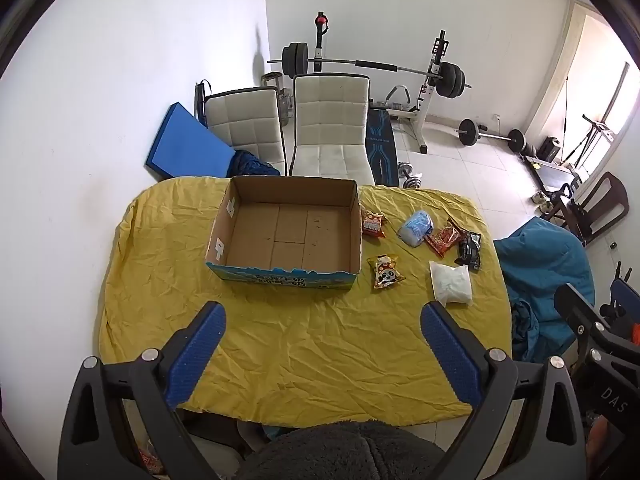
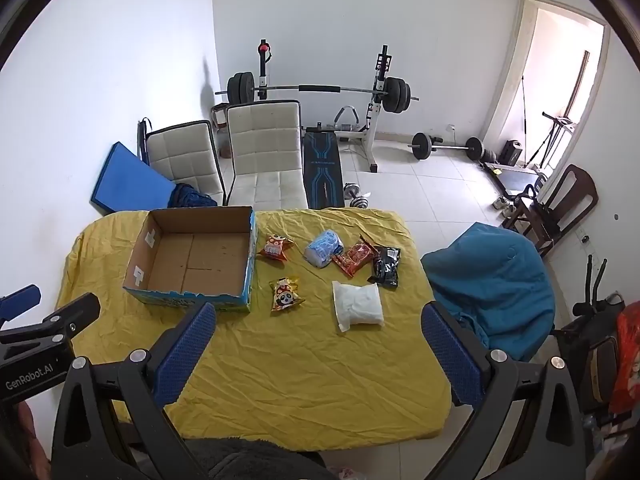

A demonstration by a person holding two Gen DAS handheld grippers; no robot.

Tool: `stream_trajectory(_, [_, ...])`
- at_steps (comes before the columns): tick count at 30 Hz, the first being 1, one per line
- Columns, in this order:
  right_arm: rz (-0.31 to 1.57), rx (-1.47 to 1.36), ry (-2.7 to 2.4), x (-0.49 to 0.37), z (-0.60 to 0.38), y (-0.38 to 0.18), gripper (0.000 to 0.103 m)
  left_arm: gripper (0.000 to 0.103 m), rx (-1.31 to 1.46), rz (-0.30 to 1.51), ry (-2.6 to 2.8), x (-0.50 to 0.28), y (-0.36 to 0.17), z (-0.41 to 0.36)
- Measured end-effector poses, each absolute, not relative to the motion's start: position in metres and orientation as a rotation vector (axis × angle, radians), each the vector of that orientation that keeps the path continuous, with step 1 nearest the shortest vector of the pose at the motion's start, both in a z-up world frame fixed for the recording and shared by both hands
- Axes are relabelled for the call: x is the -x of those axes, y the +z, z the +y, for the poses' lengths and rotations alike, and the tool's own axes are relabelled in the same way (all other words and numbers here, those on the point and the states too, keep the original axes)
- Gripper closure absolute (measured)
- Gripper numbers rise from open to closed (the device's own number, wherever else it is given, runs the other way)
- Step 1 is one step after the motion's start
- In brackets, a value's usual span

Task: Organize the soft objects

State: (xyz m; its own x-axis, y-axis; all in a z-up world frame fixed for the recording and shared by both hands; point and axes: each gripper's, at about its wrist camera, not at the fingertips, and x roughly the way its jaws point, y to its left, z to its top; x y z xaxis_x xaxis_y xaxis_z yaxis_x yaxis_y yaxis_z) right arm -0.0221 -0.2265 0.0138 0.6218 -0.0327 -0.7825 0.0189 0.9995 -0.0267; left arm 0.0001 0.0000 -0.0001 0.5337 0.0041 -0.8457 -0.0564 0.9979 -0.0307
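Hovering above the near edge of a table draped in a wrinkled yellow cloth [image 1: 280, 344], the left gripper [image 1: 322, 312] has its blue-padded fingers [image 1: 200, 344] spread wide with nothing between them. Straight ahead of those fingers, beyond their tips, sits an open cardboard box [image 1: 286, 232] with a blue printed front wall; its brown floor is bare. The right gripper [image 2: 318, 312] also stands with its fingers [image 2: 448, 344] spread wide and holding nothing, and the box [image 2: 192, 256] lies ahead of its left finger. Between and beyond the right gripper's fingertips lie the soft things, all on the cloth and outside the box: a white plastic-wrapped pack [image 2: 358, 306] nearest the tips, a yellow snack bag with a panda face [image 2: 286, 294] to its left, just beside the box's front corner, and farther off a row of four, namely an orange snack bag [image 2: 274, 246] close to the box's side wall, a pale blue wrapped bundle [image 2: 324, 252], perhaps tissues though the print is too small to read, a red packet [image 2: 354, 258] touching it, and a black packet [image 2: 386, 266] overlapping the red one's far end. Seen from the left wrist view, the white pack [image 1: 450, 282] lies just beyond the right fingertip. Past the table's far edge stand two white padded chairs [image 1: 330, 120].
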Motion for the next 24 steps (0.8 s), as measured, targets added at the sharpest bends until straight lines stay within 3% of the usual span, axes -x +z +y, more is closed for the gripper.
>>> stream_trajectory(24, [0.876,0.034,-0.052,0.027,-0.223,0.019,0.000,0.003,0.060,1.007,0.032,0.005,0.002,-0.013])
